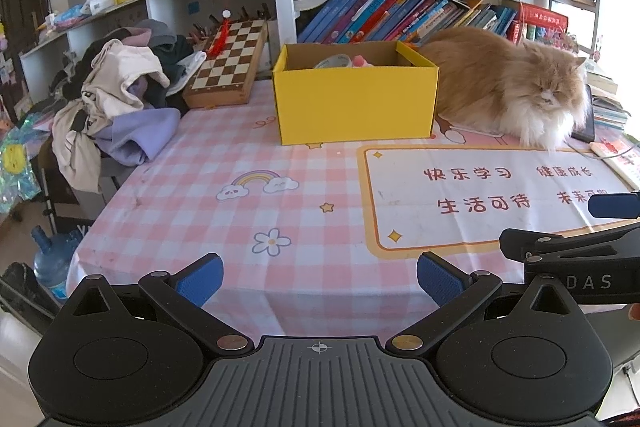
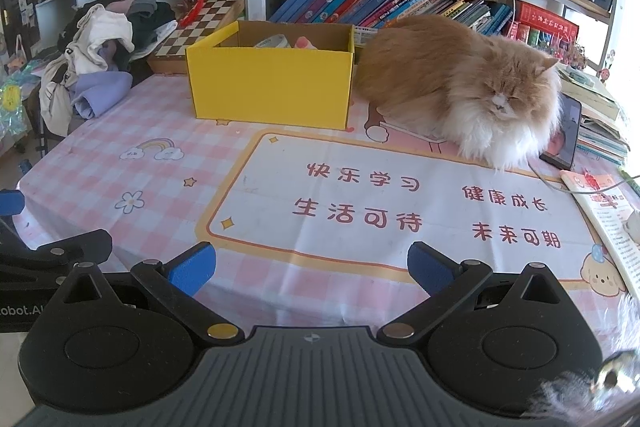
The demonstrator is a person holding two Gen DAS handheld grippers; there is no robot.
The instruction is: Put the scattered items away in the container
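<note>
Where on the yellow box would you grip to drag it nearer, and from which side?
Grip the near wall's top edge of the yellow box, coming from above: the box is open-topped, so one finger can go inside and one outside. The cat blocks its right side.

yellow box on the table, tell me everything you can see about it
The yellow box is an open-topped rectangular cardboard carton, bright yellow outside and plain brown inside. It stands upright on the pink checked tablecloth, toward the back of the table. Over its rim show a tape roll and something pink. A fluffy orange cat lies against its right side, and a chessboard sits just behind its left corner. Neither claw touches it.
</note>
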